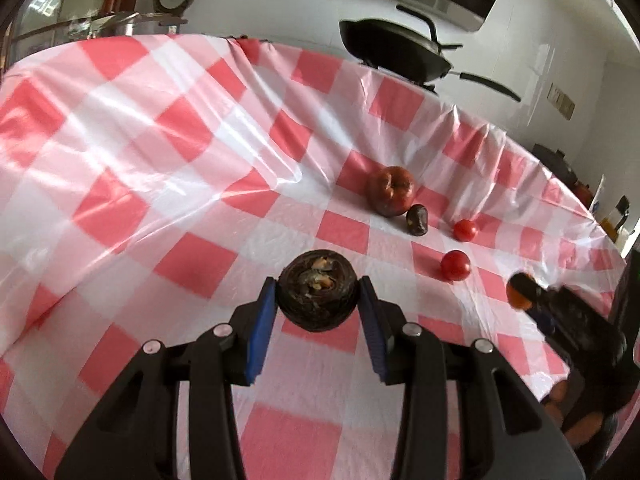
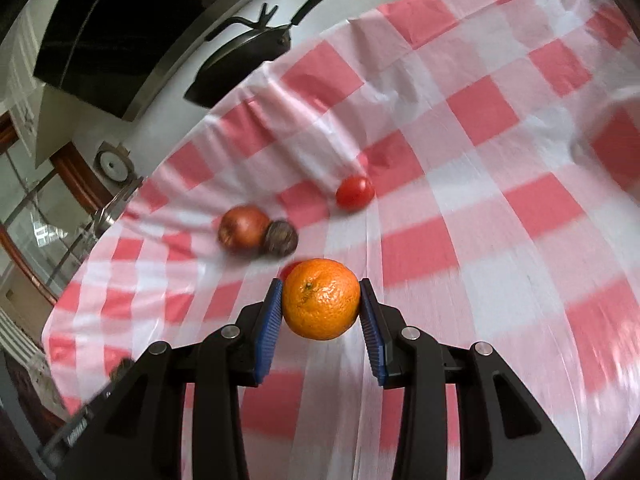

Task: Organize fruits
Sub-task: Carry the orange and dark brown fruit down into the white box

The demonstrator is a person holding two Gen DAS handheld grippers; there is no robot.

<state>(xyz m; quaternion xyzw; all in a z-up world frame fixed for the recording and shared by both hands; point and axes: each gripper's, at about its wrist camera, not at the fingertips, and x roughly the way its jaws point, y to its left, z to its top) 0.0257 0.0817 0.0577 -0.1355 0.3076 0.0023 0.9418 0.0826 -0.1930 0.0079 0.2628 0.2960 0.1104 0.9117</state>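
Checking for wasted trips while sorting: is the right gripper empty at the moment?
No, the right gripper is shut on an orange, its blue pads pressing the fruit from both sides above the checked cloth.

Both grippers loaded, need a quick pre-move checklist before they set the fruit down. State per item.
1. Left gripper shut on the dark round fruit: ok.
2. Right gripper shut on the orange: ok.
3. Both fruits sit centred between the pads: ok.
4. Destination container in view: not ok, none in either view.
5. Apple, small dark fruit and two tomatoes lie clear of both grippers: ok.
6. Tablecloth flat: not ok, wrinkled.
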